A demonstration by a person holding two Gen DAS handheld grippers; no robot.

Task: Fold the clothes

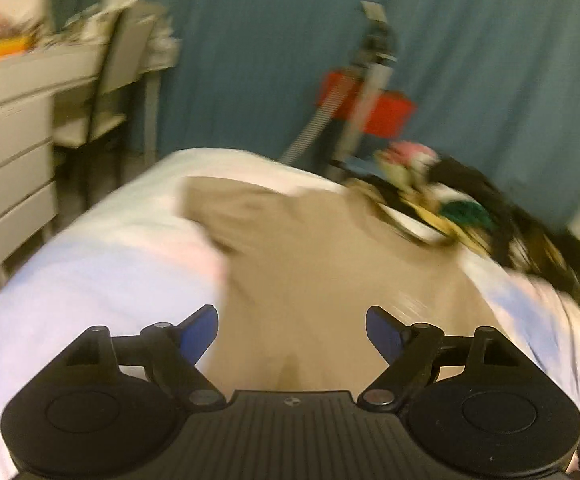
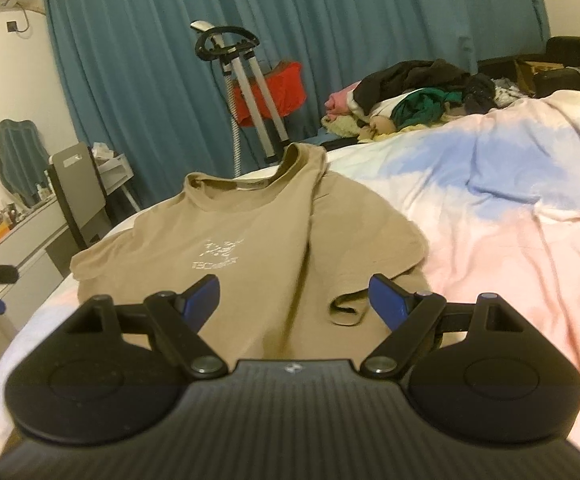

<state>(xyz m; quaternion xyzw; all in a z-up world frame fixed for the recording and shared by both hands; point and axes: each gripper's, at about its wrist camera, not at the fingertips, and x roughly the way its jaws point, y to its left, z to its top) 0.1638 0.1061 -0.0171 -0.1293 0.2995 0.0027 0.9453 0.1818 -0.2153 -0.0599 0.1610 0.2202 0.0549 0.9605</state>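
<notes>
Right gripper agape above T-shirt

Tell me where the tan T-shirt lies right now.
The tan T-shirt lies spread on the pastel bedcover, just ahead of the open right tongs, collar toward the blue curtain.

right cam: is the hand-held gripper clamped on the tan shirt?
No, the right hand-held gripper stands open, with the tan t-shirt lying flat beyond its fingers.

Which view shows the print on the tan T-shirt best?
The right wrist view: the tan T-shirt lies sharp there, its white chest print and collar visible. The left wrist view is motion-blurred, showing the shirt only as a tan shape, no print discernible.
</notes>
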